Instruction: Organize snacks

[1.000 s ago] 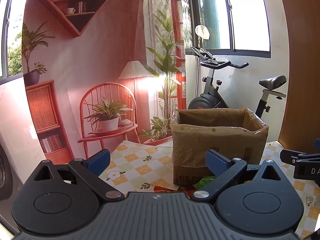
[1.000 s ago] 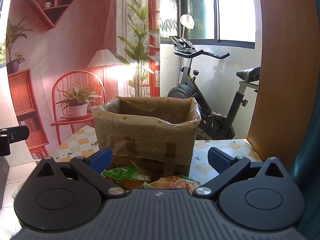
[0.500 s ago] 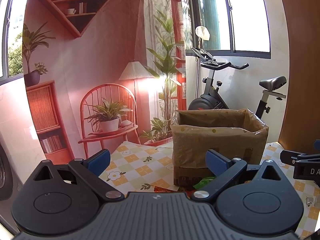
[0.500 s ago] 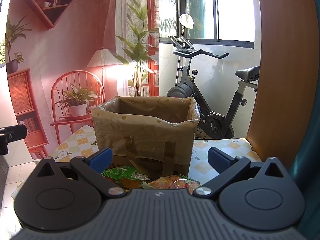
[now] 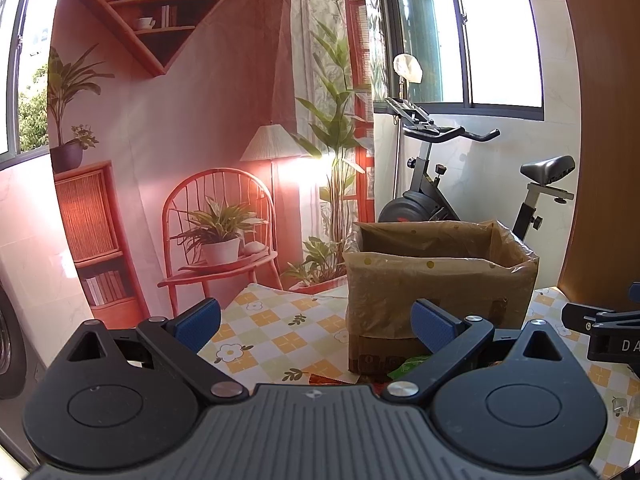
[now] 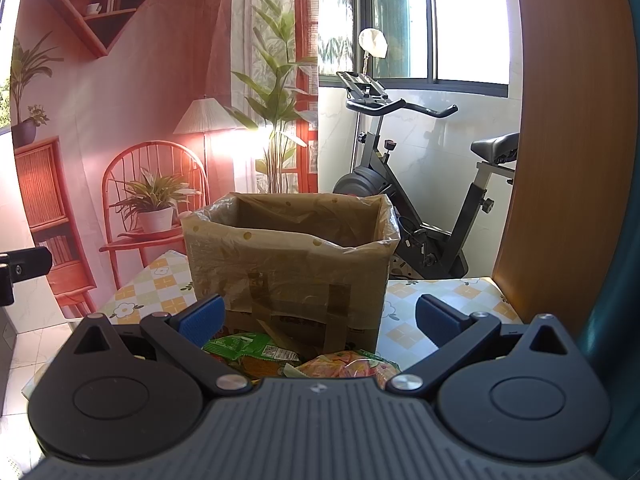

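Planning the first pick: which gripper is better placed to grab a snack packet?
Probably right. The right gripper is open with the snack packets between its fingers; the left gripper faces mostly bare tablecloth.

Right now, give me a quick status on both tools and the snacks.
Left tool open, empty. Right tool open, empty. Snack packets on table before the lined box. Nothing in the way.

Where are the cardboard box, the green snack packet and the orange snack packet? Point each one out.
cardboard box [image 6: 288,276]: right wrist view, on its taped front wall.
green snack packet [image 6: 244,346]: right wrist view, on its printed top face.
orange snack packet [image 6: 348,364]: right wrist view, on its crinkled upper surface.
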The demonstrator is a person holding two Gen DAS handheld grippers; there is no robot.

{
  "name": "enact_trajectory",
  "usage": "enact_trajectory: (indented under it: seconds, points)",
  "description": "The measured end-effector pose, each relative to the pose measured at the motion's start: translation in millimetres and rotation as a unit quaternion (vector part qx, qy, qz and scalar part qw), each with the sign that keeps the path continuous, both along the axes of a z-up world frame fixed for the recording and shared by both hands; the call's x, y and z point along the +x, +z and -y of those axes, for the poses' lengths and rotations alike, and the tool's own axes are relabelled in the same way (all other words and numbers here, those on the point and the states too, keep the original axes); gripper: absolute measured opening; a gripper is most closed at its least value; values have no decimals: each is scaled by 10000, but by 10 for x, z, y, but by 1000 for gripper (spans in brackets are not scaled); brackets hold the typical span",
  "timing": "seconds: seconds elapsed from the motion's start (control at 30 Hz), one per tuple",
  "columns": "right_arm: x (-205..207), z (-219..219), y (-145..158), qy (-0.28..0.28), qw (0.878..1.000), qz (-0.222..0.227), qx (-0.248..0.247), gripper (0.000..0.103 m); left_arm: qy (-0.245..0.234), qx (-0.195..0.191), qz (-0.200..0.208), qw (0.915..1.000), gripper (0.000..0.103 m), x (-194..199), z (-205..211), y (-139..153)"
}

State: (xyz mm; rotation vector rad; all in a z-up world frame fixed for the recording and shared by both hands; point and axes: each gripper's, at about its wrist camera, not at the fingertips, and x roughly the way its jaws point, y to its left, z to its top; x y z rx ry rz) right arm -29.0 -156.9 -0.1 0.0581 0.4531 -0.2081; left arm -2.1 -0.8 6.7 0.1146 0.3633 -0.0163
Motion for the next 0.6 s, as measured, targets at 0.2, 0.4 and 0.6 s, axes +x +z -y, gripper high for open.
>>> enact_trajectory:
  seconds: [0.2, 0.4, 0.6]
  points:
    - [3, 1, 2, 0, 10000, 3, -6, 103, 1, -6, 12, 10000, 102, -8, -4, -14]
    - [4, -7, 0, 2, 10000, 2, -15, 103, 15, -25, 35, 10000, 102, -16, -15, -25]
    - [7, -9, 0, 0, 10000, -3, -13, 103, 53, -50, 49, 10000, 102, -7, -17, -34]
